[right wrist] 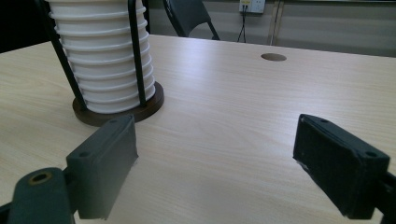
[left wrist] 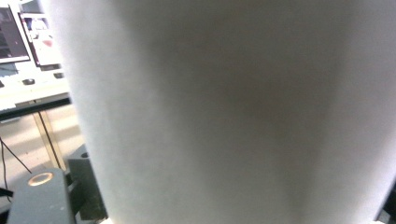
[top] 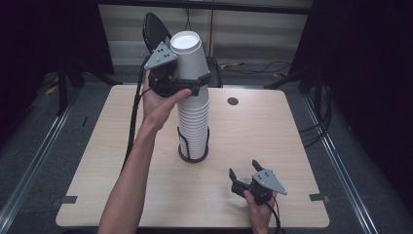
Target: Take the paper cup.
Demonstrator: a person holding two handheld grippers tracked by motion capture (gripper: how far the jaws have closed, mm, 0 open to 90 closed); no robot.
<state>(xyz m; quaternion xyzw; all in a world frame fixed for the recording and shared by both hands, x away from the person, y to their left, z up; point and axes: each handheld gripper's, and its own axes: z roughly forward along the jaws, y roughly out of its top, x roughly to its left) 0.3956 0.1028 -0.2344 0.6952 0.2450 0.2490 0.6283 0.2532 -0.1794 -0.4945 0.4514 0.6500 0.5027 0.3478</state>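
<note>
High view: left gripper (top: 181,84) clamps top cup (top: 187,54); right gripper (top: 245,174) wide (table (top: 272,126) open).

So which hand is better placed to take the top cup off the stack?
Left. Its left gripper is already clamped on the top cup, tilted above the stack. The right gripper rests open on the table.

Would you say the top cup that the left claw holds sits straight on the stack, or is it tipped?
Tipped: in the high view the top cup leans left off the stack, gripped by the left claw.
</note>
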